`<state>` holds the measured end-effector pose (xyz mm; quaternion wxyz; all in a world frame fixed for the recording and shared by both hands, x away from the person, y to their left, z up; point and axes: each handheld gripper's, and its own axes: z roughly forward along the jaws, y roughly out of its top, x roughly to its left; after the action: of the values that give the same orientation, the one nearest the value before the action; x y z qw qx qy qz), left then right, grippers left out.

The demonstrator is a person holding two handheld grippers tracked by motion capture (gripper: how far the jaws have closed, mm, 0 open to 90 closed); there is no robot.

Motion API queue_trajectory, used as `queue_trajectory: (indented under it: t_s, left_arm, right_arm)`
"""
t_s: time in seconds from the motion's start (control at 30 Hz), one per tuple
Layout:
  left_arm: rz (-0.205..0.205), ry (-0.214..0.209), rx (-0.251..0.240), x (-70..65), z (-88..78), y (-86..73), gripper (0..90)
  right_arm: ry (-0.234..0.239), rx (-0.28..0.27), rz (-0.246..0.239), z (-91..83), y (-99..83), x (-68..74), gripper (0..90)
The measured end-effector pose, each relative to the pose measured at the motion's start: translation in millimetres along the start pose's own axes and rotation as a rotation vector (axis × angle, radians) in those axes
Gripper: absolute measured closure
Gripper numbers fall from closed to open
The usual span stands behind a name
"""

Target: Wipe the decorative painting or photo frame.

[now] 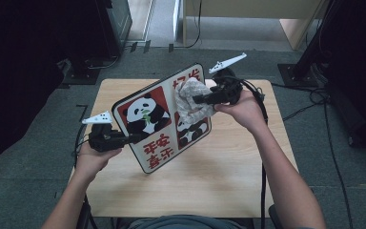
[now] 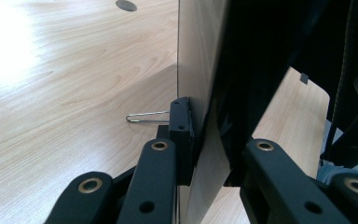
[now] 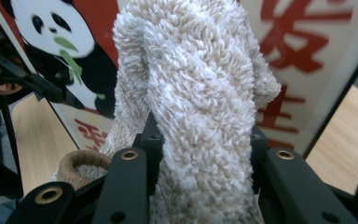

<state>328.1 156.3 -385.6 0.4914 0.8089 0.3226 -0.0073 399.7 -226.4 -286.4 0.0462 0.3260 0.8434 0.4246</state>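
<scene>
Black jaws of the left gripper (image 1: 132, 138) clamped on the near left edge of the panda sign board (image 1: 164, 117), closed as far as the board's thickness allowed. Held the board lifted and tilted above the wooden table (image 1: 209, 181), printed face toward the person. In the left gripper view, pinched the board (image 2: 205, 93) edge-on, one pad on its pale wood-grain back, the other on its dark side. Also showed a black binder clip (image 2: 182, 135) sitting against the pale back just beside the left jaw, its wire handle sticking out sideways over the table (image 2: 74, 93).

Farther up and to the right, gripped a fluffy beige-white towel (image 1: 193, 101) in the right gripper (image 1: 201, 99), jaws closed narrow with the bunched cloth squeezed between them. Pressed the towel against the upper right part of the board's face, over the red characters and above the smaller panda picture. In the right gripper view, bulged thick pile (image 3: 200, 93) up out of the jaws, with a brown hemmed edge hanging low at the left. Behind the cloth, showed the board's (image 3: 307, 56) panda chewing green bamboo and its red lettering, touching the towel as far as could be told.
</scene>
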Motion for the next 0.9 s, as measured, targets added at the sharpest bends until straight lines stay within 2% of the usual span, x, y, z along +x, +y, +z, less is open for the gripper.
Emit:
queue_trajectory:
  t_s: [0.13,0.33,0.63,0.9]
  left_arm:
    - [0.001,-0.002,-0.001,0.3,0.1,-0.1,79.9]
    - [0.001,-0.005,0.001,1.0,-0.1,-0.2,79.9]
    - [0.006,-0.006,0.003,1.6,-0.3,-0.1,80.1]
    - [0.0,-0.007,0.004,1.1,-0.2,0.2,80.0]
  right_arm:
    - [-0.007,-0.014,-0.023,-4.3,17.4,7.3,64.6]
    - [-0.013,-0.029,-0.034,-3.7,32.6,13.6,64.6]
    - [-0.02,-0.008,-0.046,8.8,35.8,15.4,64.6]
    - [-0.016,0.001,-0.045,14.6,29.5,15.3,64.6]
